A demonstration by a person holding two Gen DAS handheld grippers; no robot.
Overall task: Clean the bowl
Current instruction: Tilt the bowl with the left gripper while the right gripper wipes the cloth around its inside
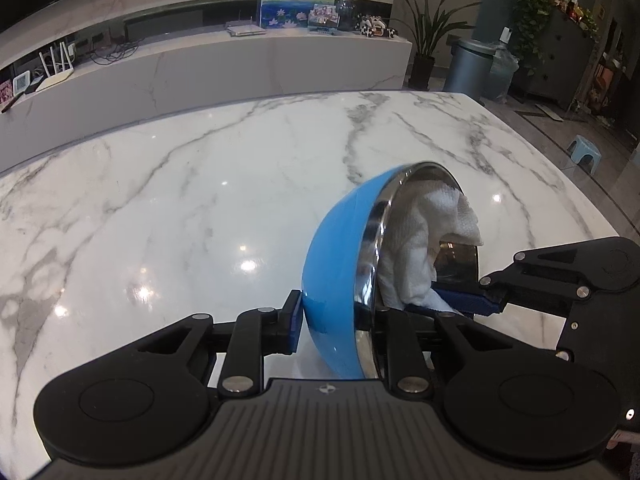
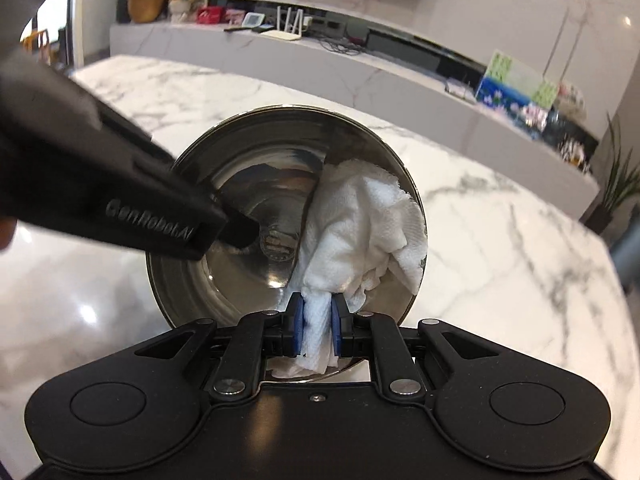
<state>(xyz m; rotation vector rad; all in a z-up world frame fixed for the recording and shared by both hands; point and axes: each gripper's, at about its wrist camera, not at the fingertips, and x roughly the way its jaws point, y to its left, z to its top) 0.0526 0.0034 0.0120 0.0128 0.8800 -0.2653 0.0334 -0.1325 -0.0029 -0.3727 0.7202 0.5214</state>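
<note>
Above table (image 1: pixel 168 200), bowl (image 1: pixel 336 264) tipped sideways (mouth rightward).

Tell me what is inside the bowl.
A crumpled white paper towel lies against the bowl's shiny steel inside. The metal under the towel is hidden.

Left gripper (image 2: pixel 240 232) blurred — its inner fingers hidden behind bowl (image 1: pixel 340 280).
</note>
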